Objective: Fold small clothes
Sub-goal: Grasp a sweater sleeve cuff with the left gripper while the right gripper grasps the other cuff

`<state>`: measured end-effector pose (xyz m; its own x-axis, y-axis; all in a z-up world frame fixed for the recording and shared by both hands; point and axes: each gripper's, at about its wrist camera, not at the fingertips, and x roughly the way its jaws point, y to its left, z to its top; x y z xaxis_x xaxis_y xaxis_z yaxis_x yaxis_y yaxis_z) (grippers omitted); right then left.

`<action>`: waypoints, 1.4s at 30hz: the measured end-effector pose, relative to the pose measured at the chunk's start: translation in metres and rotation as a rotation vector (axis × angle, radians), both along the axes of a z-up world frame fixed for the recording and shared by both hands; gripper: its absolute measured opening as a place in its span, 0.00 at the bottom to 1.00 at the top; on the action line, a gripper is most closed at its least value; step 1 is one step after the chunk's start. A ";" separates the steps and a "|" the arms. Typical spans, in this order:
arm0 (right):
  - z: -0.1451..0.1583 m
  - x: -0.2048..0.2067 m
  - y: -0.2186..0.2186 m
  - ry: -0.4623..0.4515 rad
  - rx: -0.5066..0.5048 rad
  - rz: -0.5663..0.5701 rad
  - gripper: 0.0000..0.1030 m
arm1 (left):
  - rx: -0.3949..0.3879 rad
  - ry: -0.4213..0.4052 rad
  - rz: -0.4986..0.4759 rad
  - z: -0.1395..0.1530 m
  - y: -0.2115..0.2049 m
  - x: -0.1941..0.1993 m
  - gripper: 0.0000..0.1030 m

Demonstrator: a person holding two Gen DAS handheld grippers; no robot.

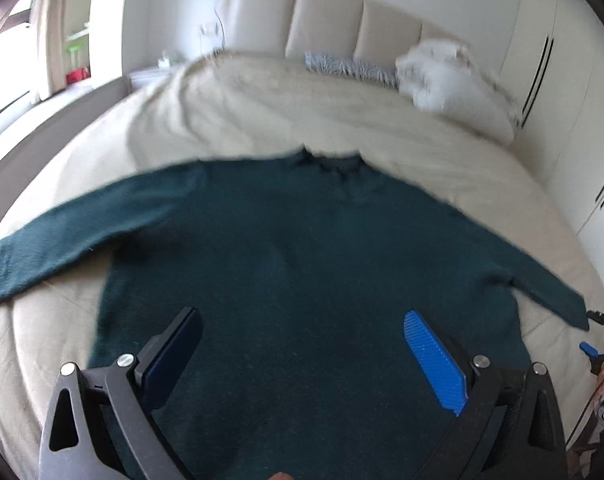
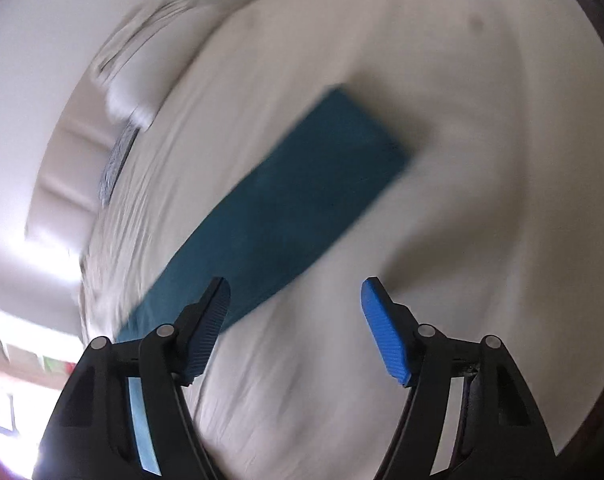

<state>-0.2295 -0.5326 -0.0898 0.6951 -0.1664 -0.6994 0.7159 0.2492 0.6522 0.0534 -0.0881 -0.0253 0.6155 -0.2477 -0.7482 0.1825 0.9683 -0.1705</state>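
A dark teal knitted sweater [image 1: 302, 248] lies flat on the beige bed [image 1: 242, 112], collar away from me, both sleeves spread sideways. My left gripper [image 1: 302, 356] is open and empty, hovering over the sweater's lower body. My right gripper [image 2: 296, 320] is open and empty above the bedsheet, close to the end of one teal sleeve [image 2: 286, 204], which runs diagonally ahead of its left finger. The right wrist view is motion-blurred. Part of the right gripper also shows at the left wrist view's right edge [image 1: 602, 344], beside the sleeve cuff.
A padded beige headboard [image 1: 326, 20] stands at the bed's far end, with a white fluffy pillow [image 1: 450, 76] and a grey furry cushion [image 1: 350, 66] in front. White wardrobe doors [image 1: 562, 100] are on the right, a window and shelves on the left.
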 end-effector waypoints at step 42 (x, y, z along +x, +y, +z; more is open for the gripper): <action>-0.031 0.247 0.300 -0.097 -0.266 0.887 0.63 | -0.640 0.379 -0.123 -0.067 -0.005 0.067 0.90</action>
